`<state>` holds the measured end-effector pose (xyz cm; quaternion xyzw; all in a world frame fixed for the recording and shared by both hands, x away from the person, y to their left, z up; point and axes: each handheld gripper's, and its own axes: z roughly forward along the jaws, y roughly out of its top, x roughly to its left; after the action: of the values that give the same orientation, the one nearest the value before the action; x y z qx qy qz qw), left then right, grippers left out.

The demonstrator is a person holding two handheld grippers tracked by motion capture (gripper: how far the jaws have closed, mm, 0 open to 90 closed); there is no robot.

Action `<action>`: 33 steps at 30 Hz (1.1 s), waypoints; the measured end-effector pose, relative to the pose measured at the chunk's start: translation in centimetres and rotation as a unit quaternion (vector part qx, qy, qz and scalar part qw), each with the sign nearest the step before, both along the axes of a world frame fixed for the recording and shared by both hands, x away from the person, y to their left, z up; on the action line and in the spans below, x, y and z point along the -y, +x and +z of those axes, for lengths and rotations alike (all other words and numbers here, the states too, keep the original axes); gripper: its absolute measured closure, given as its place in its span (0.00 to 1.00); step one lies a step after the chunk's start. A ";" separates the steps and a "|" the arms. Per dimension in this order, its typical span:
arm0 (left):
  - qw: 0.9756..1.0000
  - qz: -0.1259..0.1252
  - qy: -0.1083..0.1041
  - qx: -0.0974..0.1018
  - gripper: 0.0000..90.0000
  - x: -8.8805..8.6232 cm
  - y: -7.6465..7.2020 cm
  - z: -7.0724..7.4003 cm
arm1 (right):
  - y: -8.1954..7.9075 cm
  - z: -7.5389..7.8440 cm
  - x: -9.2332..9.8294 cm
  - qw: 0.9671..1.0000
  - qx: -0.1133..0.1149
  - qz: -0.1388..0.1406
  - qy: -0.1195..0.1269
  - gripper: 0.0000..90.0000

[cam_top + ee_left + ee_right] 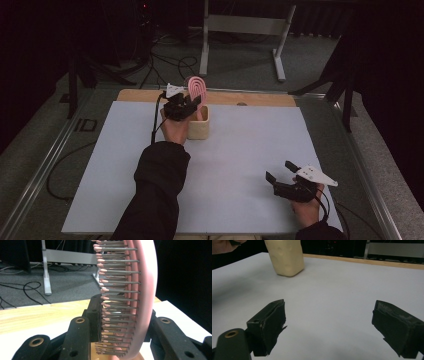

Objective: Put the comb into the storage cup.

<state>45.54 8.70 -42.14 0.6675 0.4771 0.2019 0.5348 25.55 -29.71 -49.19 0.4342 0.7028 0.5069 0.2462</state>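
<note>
Dark room, white-topped counter [240,150]; left gripper [186,106] clenched on pink hairbrush [197,89], brush upright, lower end in beige holder [199,127] just below gripper; right gripper [281,175] released, well apart from holder.

The high view looks forward and down over the whole surface [240,150]. Each gripper view sits close behind its own fingers; both high and right gripper views share the beige holder [285,257].

pink hairbrush [197,89] | upright, bristled head up | handle down in beige holder [199,129]
</note>
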 end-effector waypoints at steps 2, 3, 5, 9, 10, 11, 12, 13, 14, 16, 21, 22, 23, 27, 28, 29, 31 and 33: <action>1.000 0.000 -0.002 -0.003 0.72 0.0 0.0 -0.3 | 0.0 0.0 0.0 1.000 0.000 0.000 0.000 0.13; 1.000 0.001 -0.004 -0.006 0.72 0.0 0.0 -0.4 | 0.0 0.0 0.0 1.000 0.000 0.000 0.000 0.13; 1.000 0.001 -0.005 -0.009 0.71 0.0 0.0 -0.6 | 0.0 0.0 0.0 1.000 -0.001 0.000 0.001 0.13; 1.000 -0.001 -0.002 -0.012 0.71 0.2 0.0 -0.9 | 0.0 0.0 0.0 1.000 0.000 -0.001 0.000 0.13; 1.000 -0.001 -0.003 -0.013 0.71 0.2 0.0 -0.9 | 0.0 0.0 0.0 1.000 0.000 -0.001 0.000 0.13; 1.000 -0.003 -0.003 -0.015 0.71 0.2 0.0 -1.0 | 0.0 0.0 0.0 1.000 -0.001 0.000 0.001 0.13; 1.000 -0.003 -0.004 -0.014 0.71 0.2 0.0 -1.0 | 0.0 0.0 0.0 1.000 0.000 -0.001 0.000 0.13; 1.000 -0.003 -0.005 -0.015 0.71 0.2 0.0 -1.0 | 0.0 0.0 0.0 1.000 0.000 -0.001 0.000 0.13; 1.000 -0.004 -0.005 -0.015 0.71 0.2 0.0 -1.0 | 0.0 0.0 0.0 1.000 0.000 -0.001 0.000 0.13; 1.000 -0.005 -0.004 -0.015 0.71 0.2 0.0 -1.0 | 0.0 0.0 0.0 1.000 0.000 0.000 0.000 0.13; 1.000 -0.003 -0.005 -0.017 0.71 0.1 0.1 -1.0 | 0.0 0.0 0.0 1.000 0.000 0.000 0.000 0.13; 1.000 -0.003 -0.005 -0.017 0.71 0.0 0.2 -1.0 | 0.0 0.0 0.0 1.000 0.000 0.000 0.000 0.13; 1.000 -0.004 -0.006 -0.018 0.71 0.0 0.2 -1.0 | 0.0 0.0 0.0 1.000 0.000 0.000 0.000 0.13; 1.000 -0.007 -0.009 -0.023 0.71 -0.3 0.4 -1.0 | 0.0 0.0 0.0 1.000 0.000 0.000 0.000 0.13; 1.000 -0.007 -0.008 -0.024 0.71 -0.3 0.5 -1.0 | 0.0 0.0 0.0 1.000 -0.001 0.000 0.001 0.13; 1.000 -0.008 -0.009 -0.025 0.71 -0.4 0.5 -1.0 | 0.0 0.0 0.0 1.000 0.000 0.000 0.001 0.13; 1.000 -0.008 -0.009 -0.025 0.71 -0.4 0.5 -1.0 | 0.0 0.0 0.0 1.000 0.000 0.000 0.001 0.13; 1.000 -0.009 -0.011 -0.027 0.71 -0.6 0.6 -1.0 | 0.0 0.0 0.0 1.000 0.000 0.000 0.002 0.13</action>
<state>46.19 9.26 -43.13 0.6711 0.4877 0.1731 0.5309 25.57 -29.70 -49.20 0.4349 0.7021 0.5077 0.2453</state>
